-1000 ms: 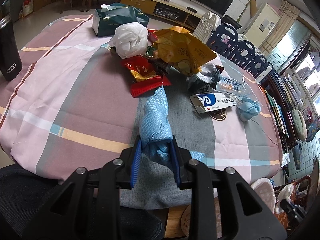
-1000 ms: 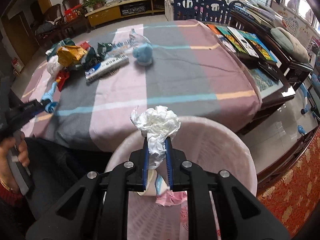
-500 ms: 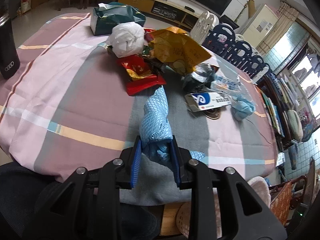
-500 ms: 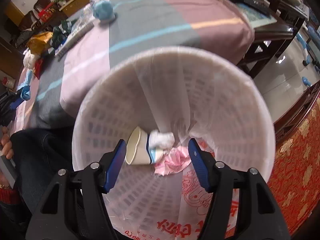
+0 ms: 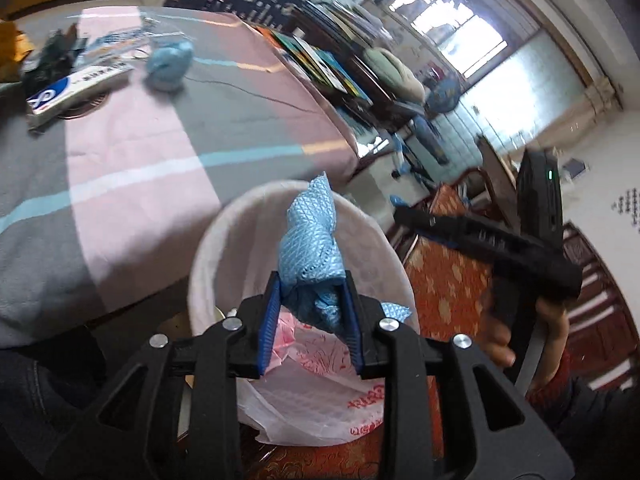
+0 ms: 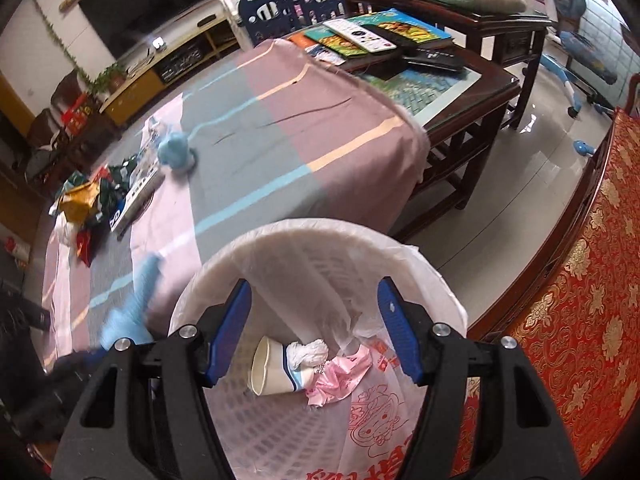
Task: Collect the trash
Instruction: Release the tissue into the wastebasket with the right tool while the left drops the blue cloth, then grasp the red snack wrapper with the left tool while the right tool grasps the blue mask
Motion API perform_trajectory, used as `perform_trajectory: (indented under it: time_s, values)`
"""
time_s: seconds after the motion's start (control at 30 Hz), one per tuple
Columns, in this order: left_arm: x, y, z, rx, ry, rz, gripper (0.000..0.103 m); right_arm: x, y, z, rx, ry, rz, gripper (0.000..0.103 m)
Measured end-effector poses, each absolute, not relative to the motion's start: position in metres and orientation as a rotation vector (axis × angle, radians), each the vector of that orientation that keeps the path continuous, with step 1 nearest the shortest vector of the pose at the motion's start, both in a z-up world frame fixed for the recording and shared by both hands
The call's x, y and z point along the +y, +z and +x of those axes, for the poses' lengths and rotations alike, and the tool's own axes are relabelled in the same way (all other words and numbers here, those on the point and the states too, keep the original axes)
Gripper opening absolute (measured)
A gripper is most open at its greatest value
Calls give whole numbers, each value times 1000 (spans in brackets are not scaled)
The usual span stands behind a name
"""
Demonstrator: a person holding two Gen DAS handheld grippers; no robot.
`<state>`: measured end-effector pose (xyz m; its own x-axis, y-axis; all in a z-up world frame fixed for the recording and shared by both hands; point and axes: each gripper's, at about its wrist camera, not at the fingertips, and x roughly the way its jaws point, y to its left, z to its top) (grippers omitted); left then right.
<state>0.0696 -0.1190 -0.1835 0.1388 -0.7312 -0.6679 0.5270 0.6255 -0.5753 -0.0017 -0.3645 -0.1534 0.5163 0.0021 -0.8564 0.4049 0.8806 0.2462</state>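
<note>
Blue cloth (image 5: 310,240) now over bin (image 6: 420,268), paper cup (image 6: 272,372) inside

Daylight coming through window (image 5: 460,32), overexposing panes in left wrist view. Floor (image 6: 532,128) glaring with pale reflections in right wrist view. Room evenly bright, shadows staying soft. Fisheye bending straight lines strongly, dark vignette filling corners of both views. Left wrist view smearing with motion blur: table (image 5: 132,160) soft, right tongs (image 5: 404,216) streaked. Right wrist view mostly sharp; blue cloth (image 6: 132,304) at left blurring.
</note>
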Motion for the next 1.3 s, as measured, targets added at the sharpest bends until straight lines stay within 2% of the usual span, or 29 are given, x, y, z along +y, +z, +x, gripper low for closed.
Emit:
perform_trajectory:
  time_s: [0.07,0.13,0.17,0.37,0.7,0.83,0.97,1.07,1.1,1.13,1.2,1.23,1.3]
  values:
    - [-138,-189,58,1128,-971,-150,43,-369,-153,-3,1003,-262,458,65]
    - [-147,-193,51,1133,-984,-101,78,-370,-155,-3,1008,-263,467,65]
    - [-150,-192,48,1124,-979,-79,82,-370,-157,-3,1012,-263,471,65]
    - [-122,-182,67,1047,-791,-45,84,-363,-163,-1,1031,-253,474,65]
    - [45,-169,173,911,-15,-267,84,-345,-172,15,1064,-234,429,66]
    - [105,-182,222,928,156,-406,84,-332,-178,27,1087,-219,409,66]
    - [123,-199,273,968,161,-442,84,-324,-179,37,1097,-211,399,65]
    - [119,-211,288,981,171,-395,82,-317,-178,45,1096,-210,381,65]
    - [117,-212,291,984,187,-364,76,-315,-178,48,1097,-208,375,65]
    - [114,-213,291,983,201,-337,65,-312,-179,51,1099,-206,369,66]
    - [111,-213,291,975,187,-312,55,-308,-181,56,1105,-202,373,66]
    - [111,-213,291,979,174,-309,43,-306,-181,58,1108,-197,378,66]
    - [109,-218,292,1002,156,-300,30,-300,-181,62,1109,-181,388,65]
